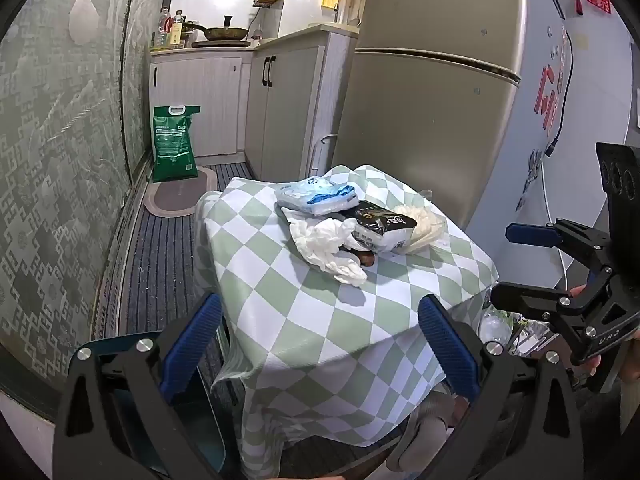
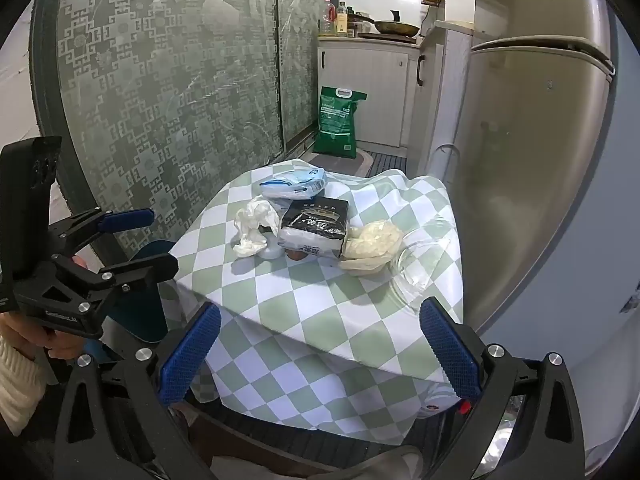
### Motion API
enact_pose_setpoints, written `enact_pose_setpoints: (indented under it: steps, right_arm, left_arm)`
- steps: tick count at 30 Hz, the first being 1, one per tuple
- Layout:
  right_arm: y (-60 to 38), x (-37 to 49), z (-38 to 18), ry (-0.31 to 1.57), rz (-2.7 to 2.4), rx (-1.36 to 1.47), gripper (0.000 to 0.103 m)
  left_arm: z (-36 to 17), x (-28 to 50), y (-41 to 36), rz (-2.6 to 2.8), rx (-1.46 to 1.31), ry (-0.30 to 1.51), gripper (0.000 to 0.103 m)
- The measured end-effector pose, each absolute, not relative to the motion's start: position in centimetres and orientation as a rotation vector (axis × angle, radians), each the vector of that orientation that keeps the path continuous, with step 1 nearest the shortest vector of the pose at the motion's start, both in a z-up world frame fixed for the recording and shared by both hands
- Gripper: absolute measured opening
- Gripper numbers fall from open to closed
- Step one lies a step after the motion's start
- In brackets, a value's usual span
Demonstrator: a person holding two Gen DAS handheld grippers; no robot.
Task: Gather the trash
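Glass door (image 2: 168, 92): on the far left, a tall wall of patterned glass. A strip of dark floor (image 1: 160, 264) runs between it and the table.
Left claw (image 1: 320, 344): wide apart, with nothing in it. It hangs in front of the table's near edge, not touching the cloth.
Blue seat (image 2: 148, 292): tucked at the table's left side, below the cloth edge.
Table (image 2: 320, 312): small, under a green and white checked cloth that hangs down over the near edge. The near half of the top is bare cloth.
White tissue (image 2: 256, 226): crumpled, at the left end of the trash pile.
Blue and white packet (image 2: 294, 182): at the back of the pile, close to the far edge.
Black and white pack (image 2: 314, 226): in the middle of the pile, touching the tissue.
Pale crumpled bag (image 2: 372, 246): just to the right of the pack.
Clear plastic (image 2: 420, 264): hard to see, near the table's right edge.
Right claw (image 2: 320, 348): wide apart too, holding nothing. It hangs at the near edge of the table.
Fridge (image 1: 424, 80): tall and tan, very close to the table's right side.
Green sack (image 1: 174, 144): on the floor far back, by the white cupboards.
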State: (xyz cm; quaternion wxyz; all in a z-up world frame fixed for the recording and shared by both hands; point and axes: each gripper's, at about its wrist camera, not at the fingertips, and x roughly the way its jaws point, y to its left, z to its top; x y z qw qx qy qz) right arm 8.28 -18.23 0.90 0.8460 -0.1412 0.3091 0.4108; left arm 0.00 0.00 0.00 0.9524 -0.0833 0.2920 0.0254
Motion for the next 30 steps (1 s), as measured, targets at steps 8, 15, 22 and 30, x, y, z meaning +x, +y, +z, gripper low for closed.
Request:
enact_pose_setpoints:
  steps: [8,15,22,30]
  right_arm:
    - [-18.18,8.28,0.90,0.646,0.864,-0.304,0.100]
    - [-18.15,8.30,0.88,0.646,0.862,-0.306,0.100]
    - [-18.13,8.28,1.02,0.645,0.860,-0.310,0.100]
    - [-18.05,8.17,0.81,0.645,0.860,-0.312,0.100]
  left_arm:
    - [0.00,0.01,0.02,0.051,-0.169,0.590,0.100]
    - [0.00,0.02,0.05,0.053,-0.169,0.588,0.100]
    - [0.64,-0.16,0.55,0.053,-0.167,0.586,0.100]
    - [0.72,-0.20,0.49,0.053,-0.166,0.586,0.100]
